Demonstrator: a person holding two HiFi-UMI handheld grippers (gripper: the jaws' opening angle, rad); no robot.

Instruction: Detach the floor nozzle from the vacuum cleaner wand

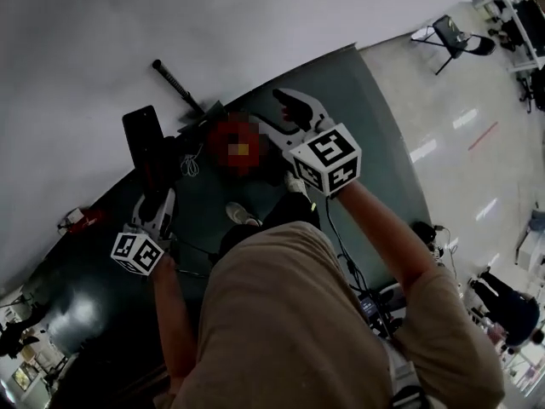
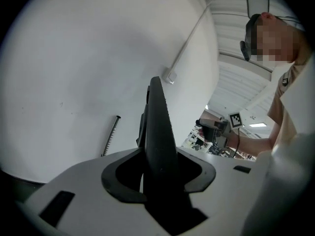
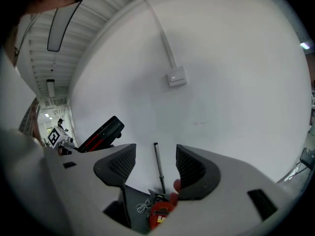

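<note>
Standing on a dark green mat (image 1: 375, 118) laid against a plain white wall (image 1: 255, 24), the person works at the edge of a big room. Pale glossy floor (image 1: 460, 143) runs off to their right, with a folding chair (image 1: 460, 39) well away on it. A switch box (image 3: 176, 76) sits high on the wall, with a thin conduit rising from it.

The wand (image 1: 177, 83) leans upright against the wall, its lower end meeting the red vacuum body (image 3: 160, 213) on the mat. That joint is hard to make out in the head view and is partly cut off by the jaws in the right gripper view. Where the wand's tip ends is too small to tell.

The left gripper (image 2: 160, 171) is held low and out to the side, pointing at the wall. Its jaws are pressed onto the floor nozzle (image 1: 146, 143), a flat black head seen edge-on in the left gripper view and well apart from the wand. The right gripper (image 3: 155, 156) is raised higher, forearm stretched forward. Its jaws are spread with nothing between them — only the wand and the red body show beyond the gap.
</note>
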